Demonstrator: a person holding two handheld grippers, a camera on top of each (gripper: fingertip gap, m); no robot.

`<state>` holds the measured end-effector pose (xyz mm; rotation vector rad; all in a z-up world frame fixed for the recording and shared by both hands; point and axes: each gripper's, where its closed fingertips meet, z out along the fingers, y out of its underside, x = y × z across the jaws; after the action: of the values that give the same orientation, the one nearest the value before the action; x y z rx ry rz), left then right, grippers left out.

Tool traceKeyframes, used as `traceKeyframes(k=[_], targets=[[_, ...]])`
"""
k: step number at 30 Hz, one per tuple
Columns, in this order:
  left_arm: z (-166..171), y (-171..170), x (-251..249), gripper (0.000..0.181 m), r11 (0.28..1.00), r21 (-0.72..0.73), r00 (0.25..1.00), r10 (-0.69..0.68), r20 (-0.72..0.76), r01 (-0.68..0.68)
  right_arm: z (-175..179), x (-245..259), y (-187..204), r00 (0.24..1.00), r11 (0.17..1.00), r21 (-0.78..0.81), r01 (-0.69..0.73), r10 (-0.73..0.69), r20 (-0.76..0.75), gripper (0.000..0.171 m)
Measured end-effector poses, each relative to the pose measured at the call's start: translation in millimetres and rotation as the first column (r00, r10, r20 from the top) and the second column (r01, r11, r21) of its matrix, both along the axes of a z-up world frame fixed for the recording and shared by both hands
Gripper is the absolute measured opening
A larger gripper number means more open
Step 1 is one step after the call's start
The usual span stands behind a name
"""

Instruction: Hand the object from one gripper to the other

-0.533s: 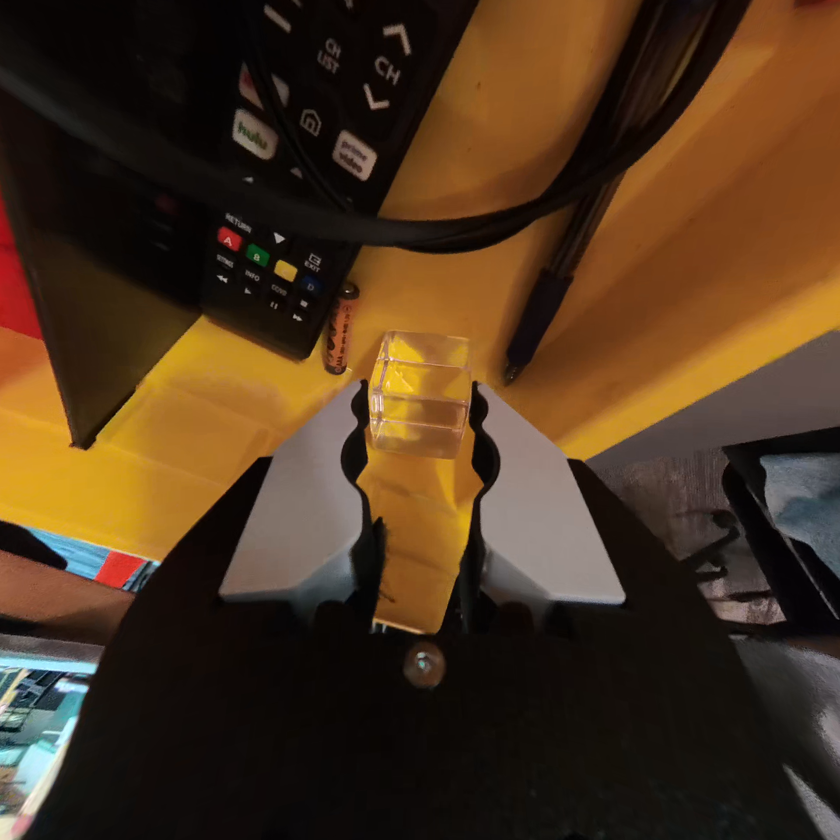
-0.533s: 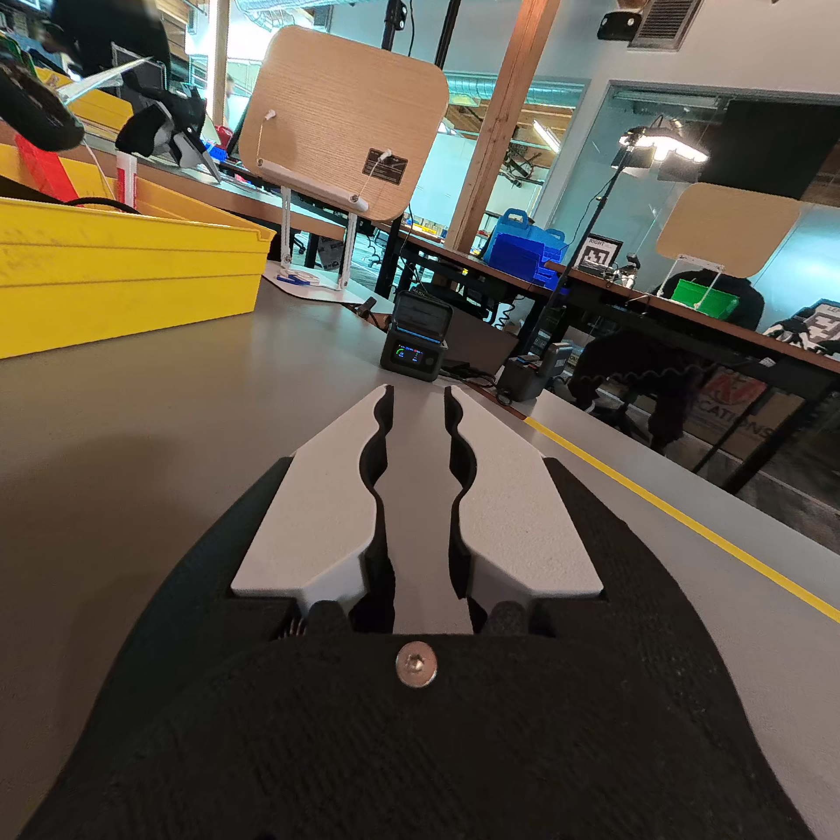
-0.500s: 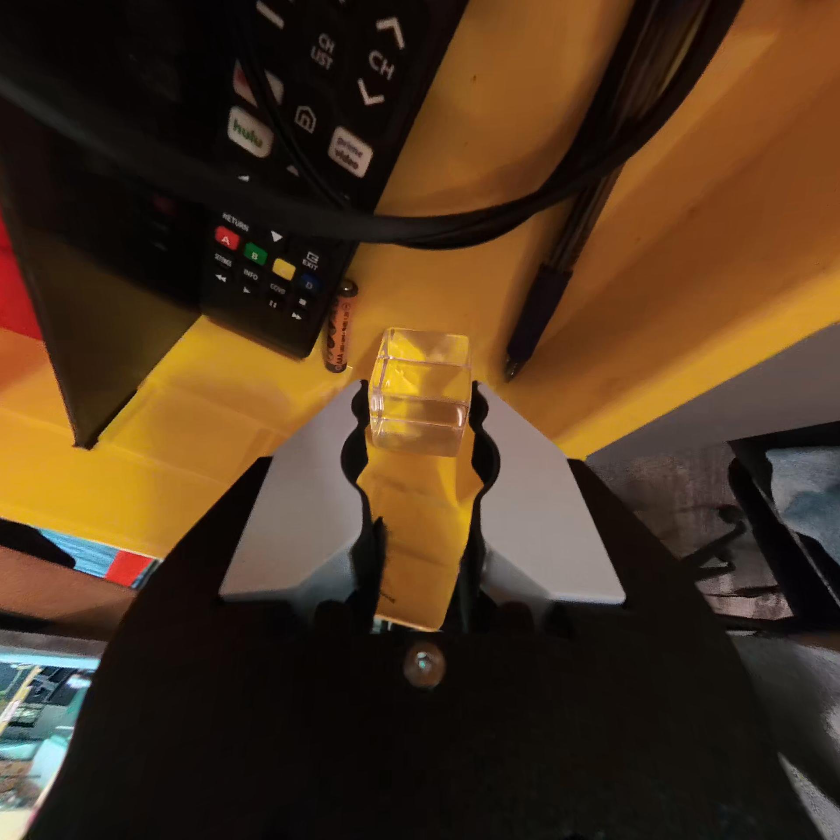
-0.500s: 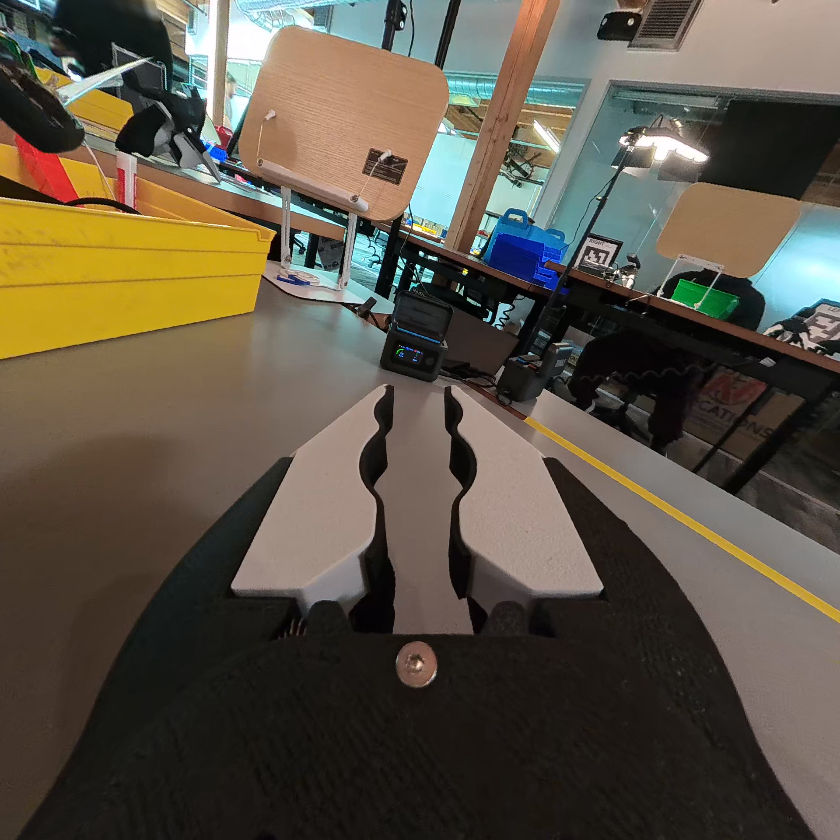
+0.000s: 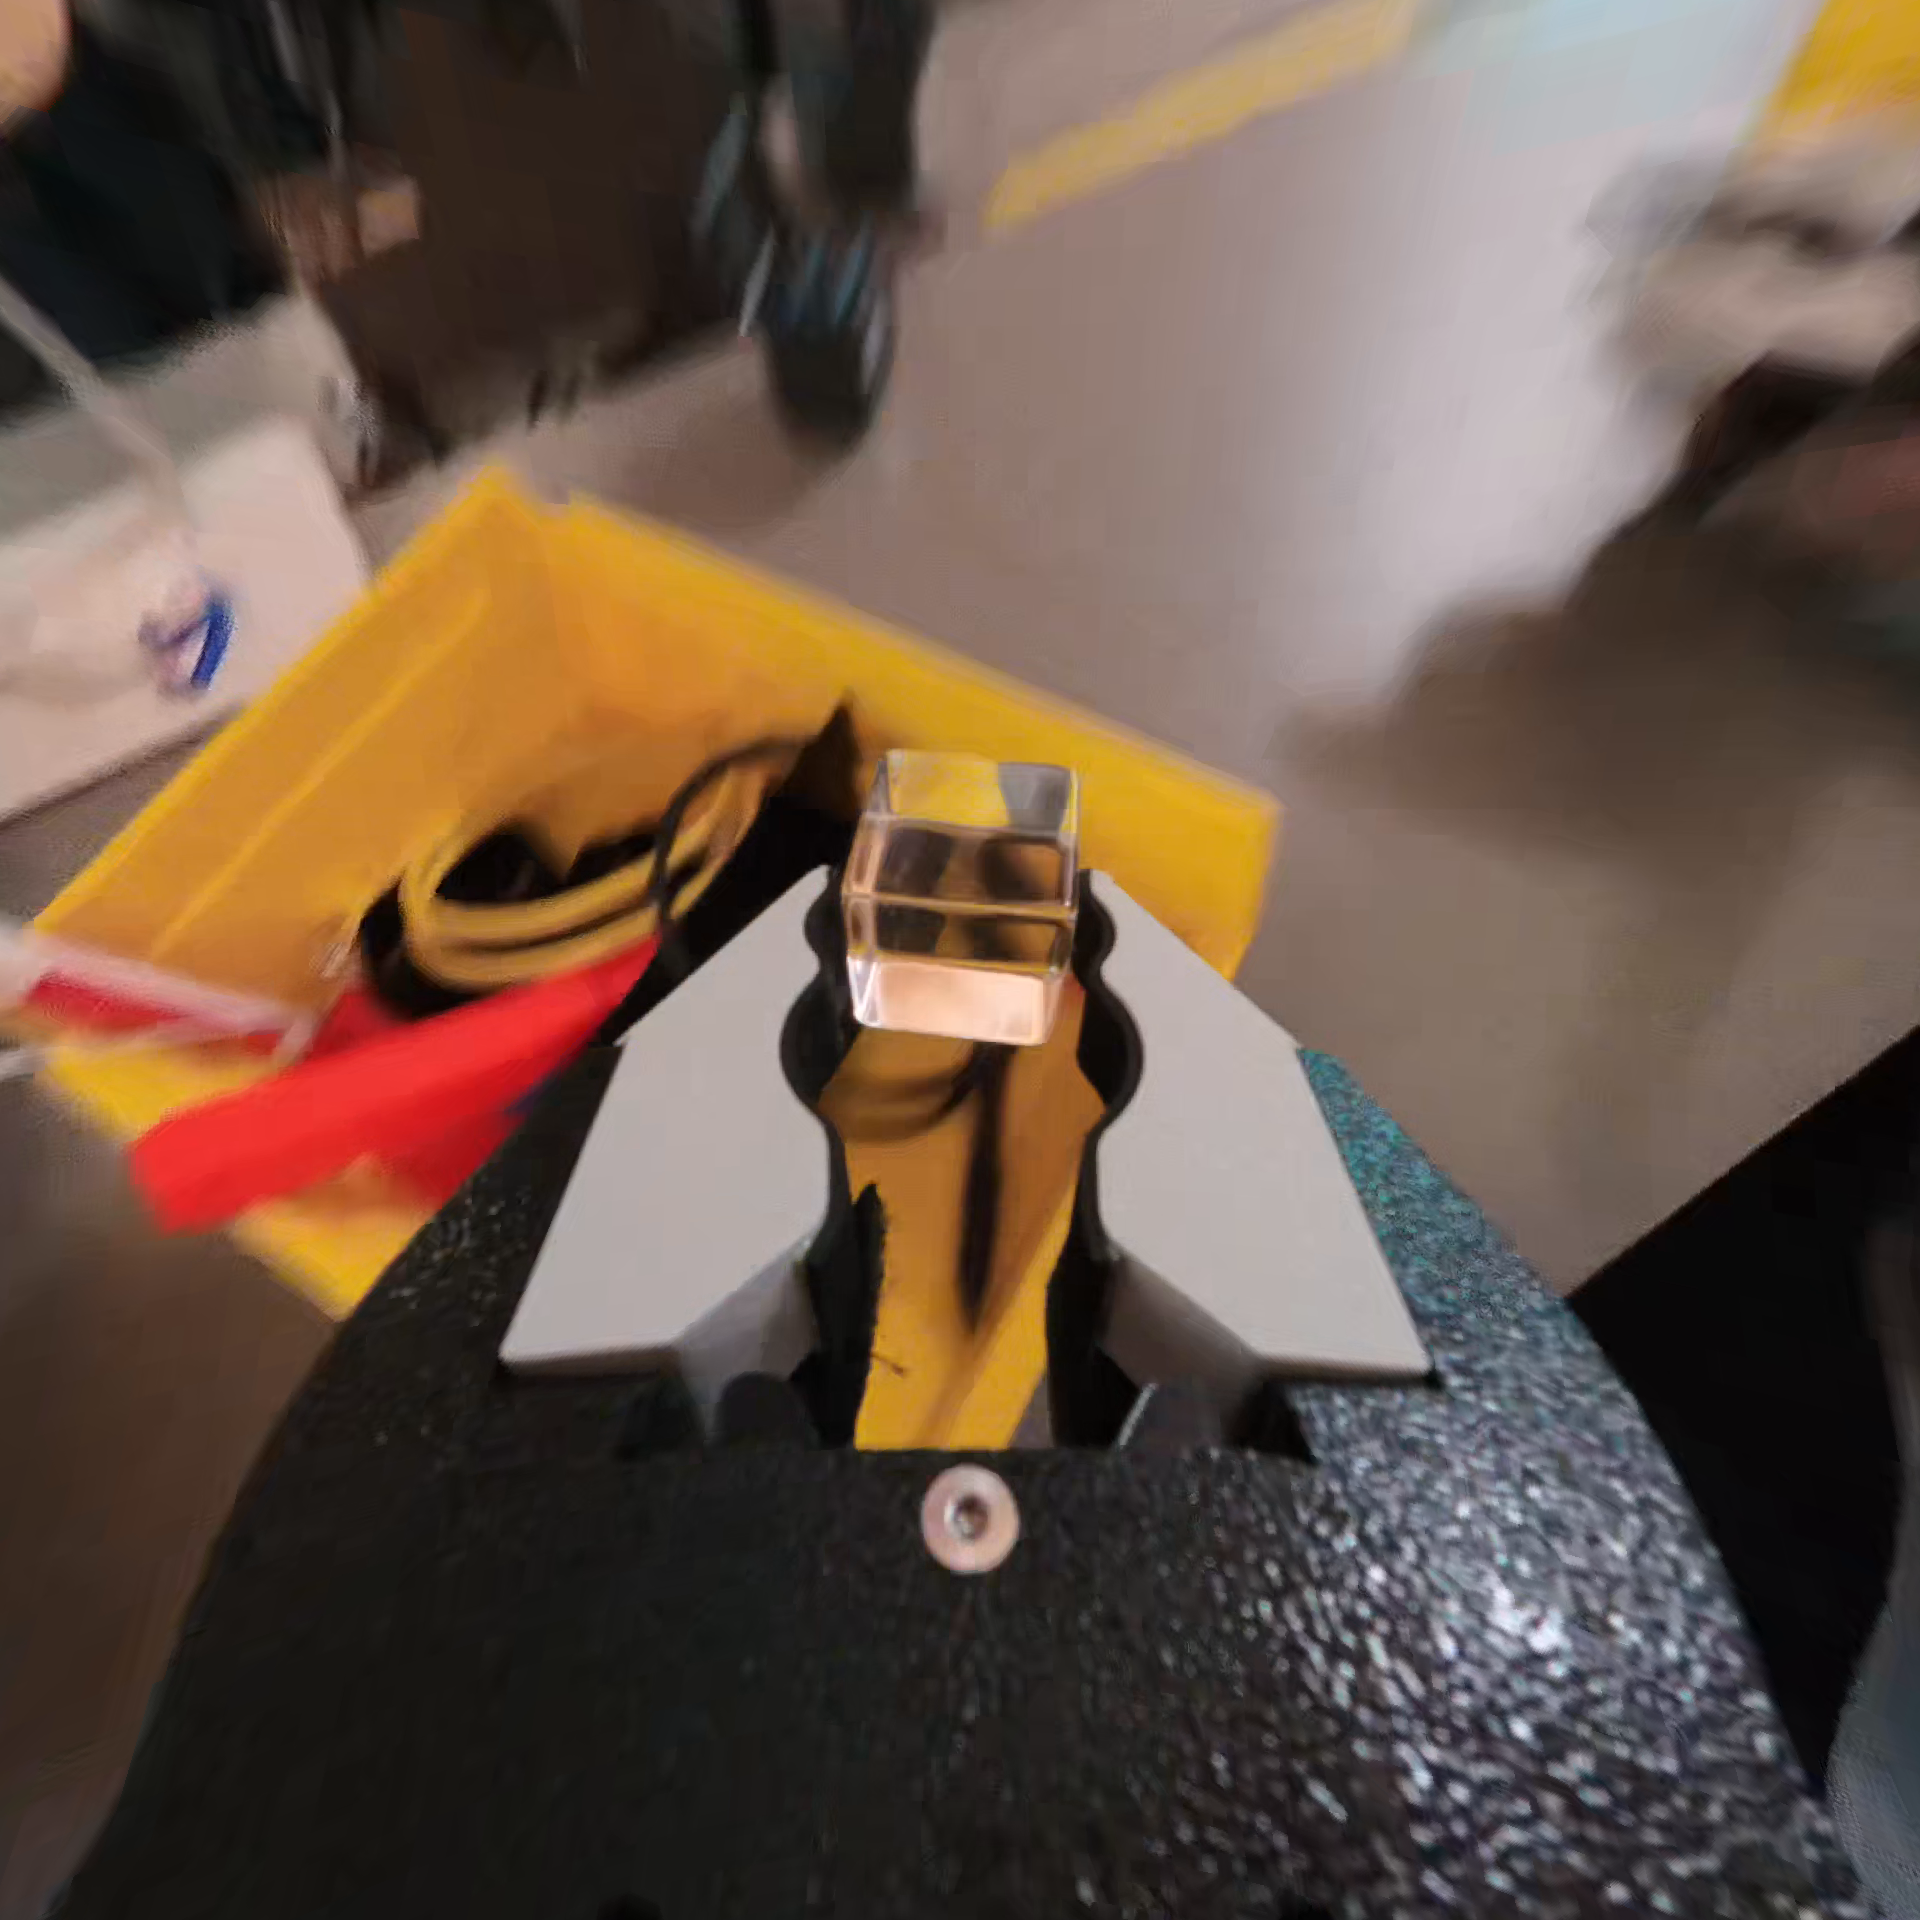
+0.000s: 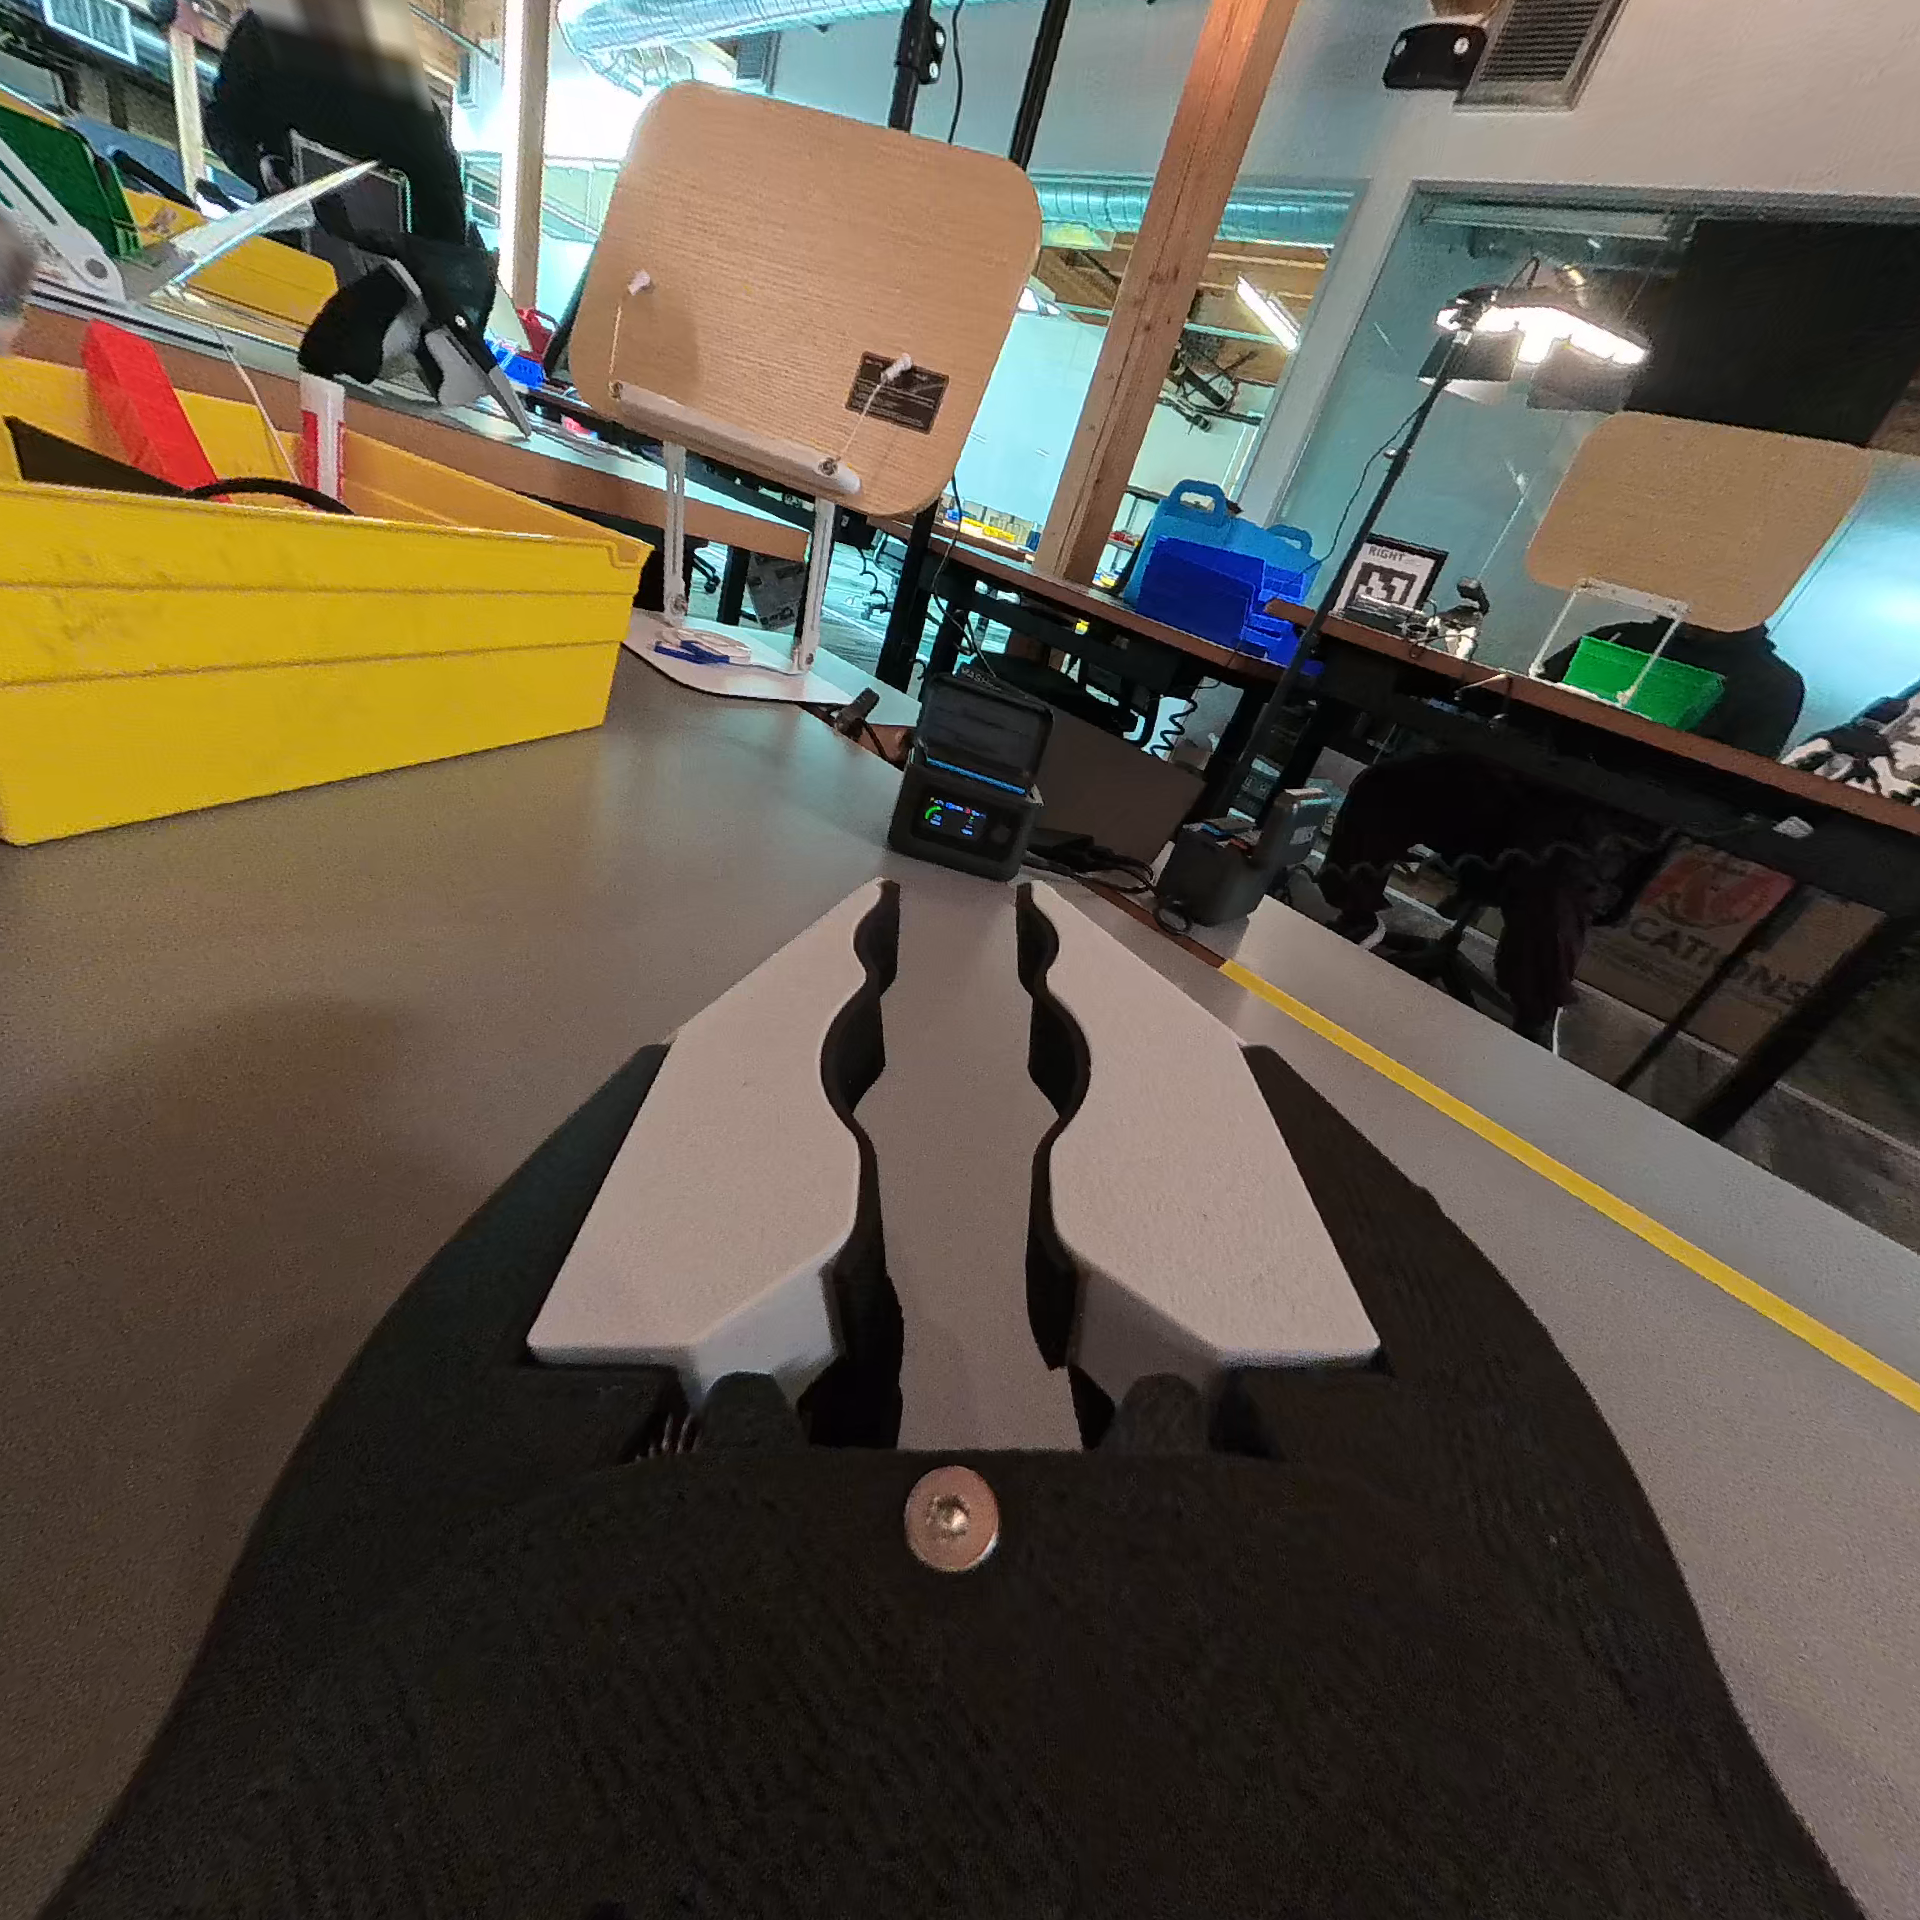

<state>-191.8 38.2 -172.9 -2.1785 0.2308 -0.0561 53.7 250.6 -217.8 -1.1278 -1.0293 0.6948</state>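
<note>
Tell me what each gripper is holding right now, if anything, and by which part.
The left gripper holds a clear cube, pinched by its two opposite side faces at the jaw tips. The right gripper holds nothing; its jaws stand apart over the grey table.

This looks like a big workshop. Long tables point(image 6: 1091, 603) hold a yellow bin point(image 6: 312, 665), blue boxes point(image 6: 1216, 582) (stacked) and a lamp point(image 6: 1538, 322) on a stand.

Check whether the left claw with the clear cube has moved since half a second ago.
Yes. The left claw, shut on the clear cube, has lifted up and back: the yellow bin, which filled the view before, now lies below it.
</note>
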Motion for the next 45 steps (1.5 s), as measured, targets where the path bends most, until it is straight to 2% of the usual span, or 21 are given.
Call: traceKeyframes(k=[1,3,6,10,12,15,21,24,28,30,33,35,36,38,40,42,43,45], targets=[[18,7,14,0.041,0.992,0.124,0.997,-0.035,0.067,0.026,1,0,-2,1.000,1.000,0.007,-0.009,0.009,-0.002,0.022],[43,21,39,0.042,0.952,0.303,0.988,-0.088,0.128,0.046,6,-1,-10,0.999,0.998,0.030,-0.051,0.052,-0.016,0.024],[65,48,91,0.042,0.877,0.476,0.962,-0.182,0.205,0.065,18,-2,-32,0.986,0.984,0.095,-0.149,0.155,-0.055,0.034],[81,86,163,0.041,0.785,0.620,0.825,-0.350,0.443,0.000,29,-2,-57,0.965,0.957,0.173,-0.233,0.250,-0.082,0.049],[80,104,192,0.041,0.785,0.619,0.723,-0.410,0.556,-0.031,34,-1,-66,0.956,0.945,0.205,-0.255,0.278,-0.095,0.057],[64,130,227,0.042,0.811,0.585,0.592,-0.473,0.653,0.002,48,7,-74,0.951,0.932,0.282,-0.228,0.275,-0.139,0.061],[19,173,262,0.041,0.889,0.452,0.433,-0.436,0.789,0.072,51,14,-53,0.983,0.931,0.362,-0.042,0.103,-0.150,0.061],[11,180,268,0.041,0.901,0.427,0.395,-0.419,0.818,0.073,49,14,-44,0.986,0.937,0.349,-0.004,0.061,-0.152,0.059],[-1,185,272,0.040,0.915,0.387,0.383,-0.400,0.833,0.114,50,18,-37,0.986,0.939,0.343,0.028,0.031,-0.165,0.045],[-3,187,272,0.041,0.917,0.376,0.345,-0.399,0.850,0.133,47,17,-36,0.988,0.942,0.334,0.020,0.033,-0.152,0.043],[-5,187,271,0.041,0.867,0.455,0.370,-0.498,0.784,0.204,42,15,-28,0.990,0.965,0.262,-0.018,0.053,-0.130,0.043],[-3,184,267,0.053,0.803,0.540,0.400,-0.594,0.698,0.250,39,16,-22,0.986,0.984,0.167,-0.068,0.091,-0.136,0.043],[-5,184,263,0.058,0.771,0.577,0.452,-0.630,0.631,0.270,36,16,-18,0.986,0.989,0.123,-0.086,0.103,-0.134,0.043],[-11,185,251,0.069,0.700,0.655,0.615,-0.657,0.435,0.285,29,14,-10,0.981,0.989,0.004,-0.146,0.145,-0.131,0.043],[-24,191,237,0.079,0.681,0.672,0.798,-0.561,0.222,0.291,21,13,-5,0.969,0.967,-0.129,-0.222,0.203,-0.141,0.043],[-36,196,229,0.094,0.689,0.637,0.903,-0.428,-0.027,0.345,12,10,-4,0.947,0.905,-0.283,-0.318,0.286,-0.148,0.043],[-41,198,229,0.100,0.685,0.618,0.915,-0.369,-0.161,0.385,8,10,-5,0.932,0.860,-0.362,-0.361,0.325,-0.158,0.043],[-48,197,237,0.103,0.669,0.567,0.872,-0.295,-0.392,0.481,-1,9,-8,0.896,0.737,-0.515,-0.438,0.401,-0.189,0.043]])
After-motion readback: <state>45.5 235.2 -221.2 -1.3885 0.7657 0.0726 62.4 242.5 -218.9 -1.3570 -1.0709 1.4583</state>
